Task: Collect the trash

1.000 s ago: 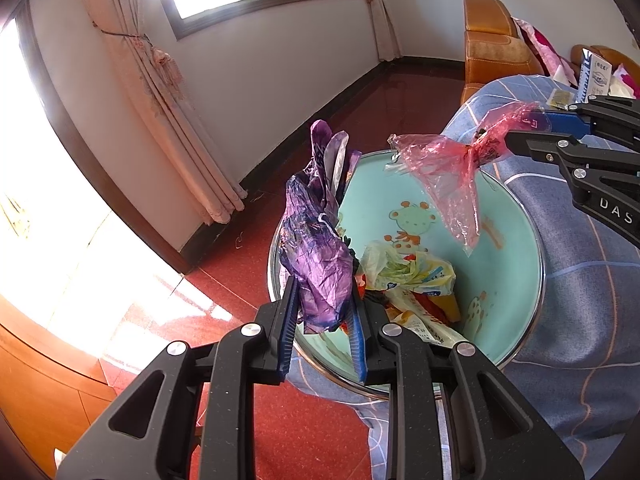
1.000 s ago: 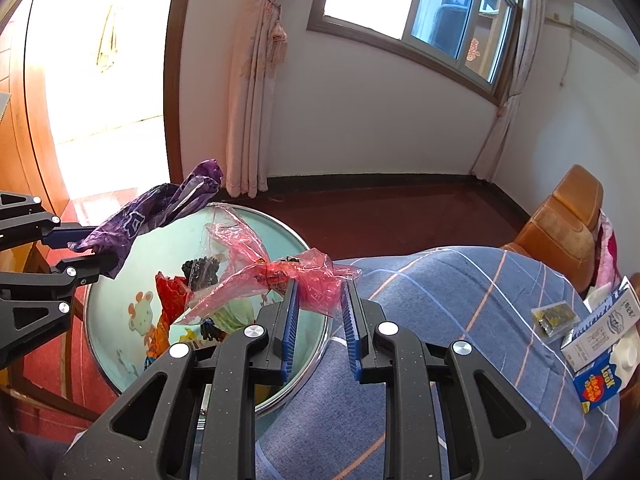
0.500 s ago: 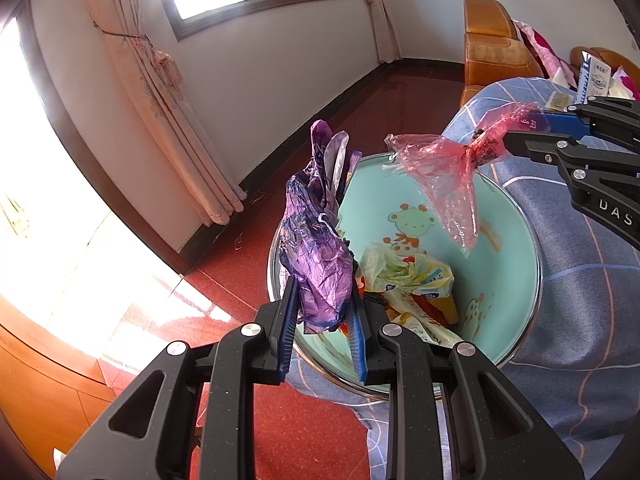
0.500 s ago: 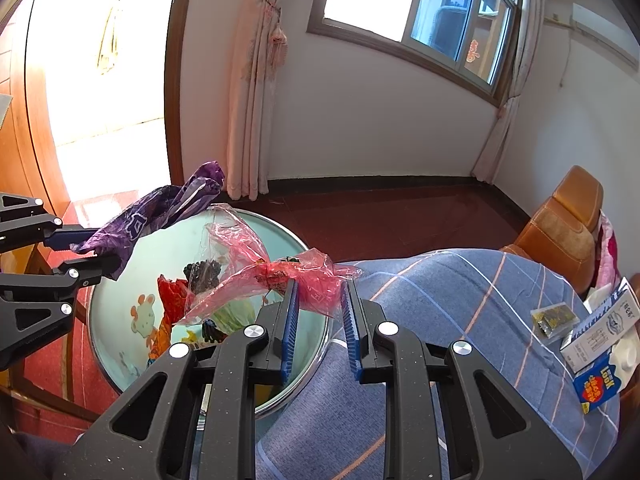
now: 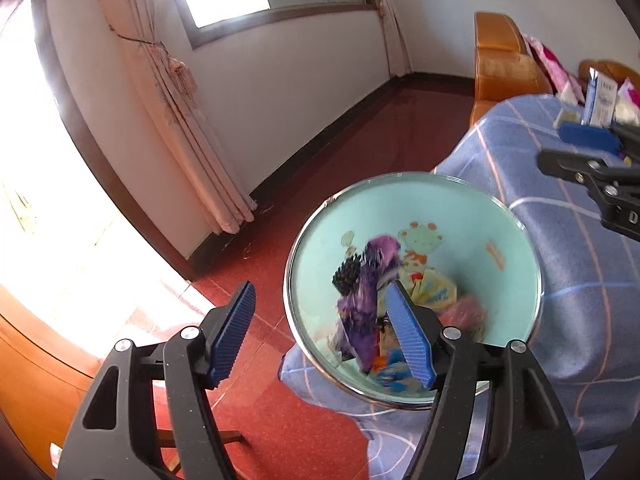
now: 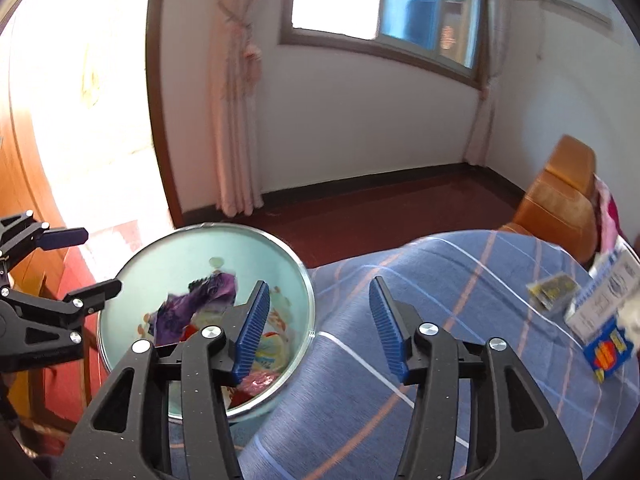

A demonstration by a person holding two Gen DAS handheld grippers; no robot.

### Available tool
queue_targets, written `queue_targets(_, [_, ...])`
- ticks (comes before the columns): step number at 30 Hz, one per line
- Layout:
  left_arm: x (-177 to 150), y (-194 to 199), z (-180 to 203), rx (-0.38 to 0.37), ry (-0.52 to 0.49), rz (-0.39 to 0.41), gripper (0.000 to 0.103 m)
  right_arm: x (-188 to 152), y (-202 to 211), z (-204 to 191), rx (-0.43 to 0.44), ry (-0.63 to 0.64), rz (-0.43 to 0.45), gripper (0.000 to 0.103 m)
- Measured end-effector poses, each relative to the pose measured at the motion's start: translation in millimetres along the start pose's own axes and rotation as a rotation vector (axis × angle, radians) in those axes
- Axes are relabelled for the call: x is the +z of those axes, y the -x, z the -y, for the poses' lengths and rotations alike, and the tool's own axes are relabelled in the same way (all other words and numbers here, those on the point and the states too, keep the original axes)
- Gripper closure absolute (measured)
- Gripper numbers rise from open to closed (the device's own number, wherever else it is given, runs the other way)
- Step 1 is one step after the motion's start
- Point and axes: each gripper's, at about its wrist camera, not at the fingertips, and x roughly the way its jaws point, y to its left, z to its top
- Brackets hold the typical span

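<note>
A: Item one, left gripper (image 5: 324, 332); condition?

B: Jaws spread wide, having just been opening; nothing pressed between the blue pads; the purple wrapper (image 5: 366, 312) sits ahead of the right-hand pad, blurred, inside the basin (image 5: 516, 248).

A: Item two, right gripper (image 6: 318, 320)?

B: Jaws likewise parted, having just been opening; nothing between the pads; only the checked blue cloth (image 6: 440, 280) shows in the gap.

A: Contents of the basin?

B: Pale green interior with cartoon figures, metal rim; it lies ahead of the left gripper, ahead and left of the right one; besides the purple wrapper it holds a pink plastic bag (image 5: 464, 312), a yellowish packet (image 5: 434, 290) and other mixed wrappers.

A: Further out?

B: To the far right of the right gripper, small boxes (image 6: 604, 320) on the cloth; beyond, an orange sofa (image 6: 560, 200); red floor (image 5: 320, 240), curtain (image 5: 180, 120), window (image 6: 384, 12).
</note>
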Motion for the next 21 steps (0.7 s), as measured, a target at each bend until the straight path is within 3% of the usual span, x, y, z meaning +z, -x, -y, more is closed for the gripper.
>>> queue_targets(5, [6.4, 16.2, 1.2, -0.012, 0.030, 0.057, 0.021, -4.2, 32.9, 13.7, -0.026, -0.076, 0.050, 0.044])
queue_targets(13, [12.7, 42.0, 4.7, -0.056, 0.069, 0.129, 0.019, -9.0, 79.3, 11.1, -0.061, -0.103, 0.139, 0.042])
queue_targets(21, [18.3, 59.2, 2.7, -0.064, 0.084, 0.176, 0.017, -12.6, 98.1, 14.2, -0.078, -0.121, 0.162, 0.042])
